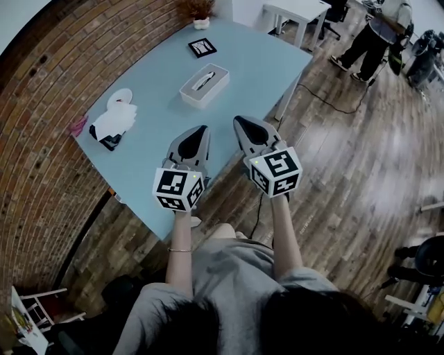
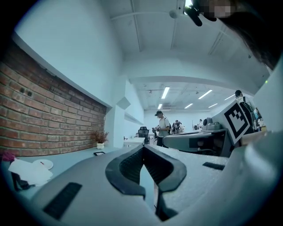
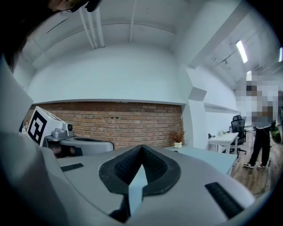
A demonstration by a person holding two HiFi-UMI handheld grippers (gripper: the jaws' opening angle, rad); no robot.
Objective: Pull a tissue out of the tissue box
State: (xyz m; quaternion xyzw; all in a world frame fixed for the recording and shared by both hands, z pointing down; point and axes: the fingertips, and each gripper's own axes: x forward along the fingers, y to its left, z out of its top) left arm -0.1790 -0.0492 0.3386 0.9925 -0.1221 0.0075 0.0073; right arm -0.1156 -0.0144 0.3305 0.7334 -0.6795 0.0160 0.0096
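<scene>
Both tools are held side by side over the near edge of the counter (image 1: pixel 270 66), well apart from the tissue box (image 1: pixel 204 84). The box is seen at about 12 o'clock from them, near the middle of the pale blue surface. The left hand-held gripper (image 1: pixel 201 132) is closed on nothing: in the left gripper view its jaws are seen meeting at the tips, with only background showing through the slit below. The right hand-held gripper (image 1: pixel 241 122) is likewise shut and empty, as read in the right gripper view. This level, paired hold is judged to be a ready pose, with the reach not yet begun. One set of jaws would have to be opened before a tissue could be pinched, and the light box may need steadying by the other. A strip of tissue seems to lie in the box's top slot, though it is too small to be sure. At 9 o'clock from the box a white plate (image 1: pixel 119 98) is set, and at 8 o'clock a crumpled white pile (image 1: pixel 114 121). A black square card (image 1: pixel 202 47) lies at 12 o'clock, with a potted plant (image 1: pixel 200 14) beyond it. The counter is backed by a brick wall (image 1: pixel 48 104) at 9 o'clock. Wood flooring (image 1: pixel 347 159) is spread at 3 o'clock, where a cable (image 1: pixel 326 102) is trailed, and a person (image 1: pixel 371 38) is seen standing at 1 o'clock.
</scene>
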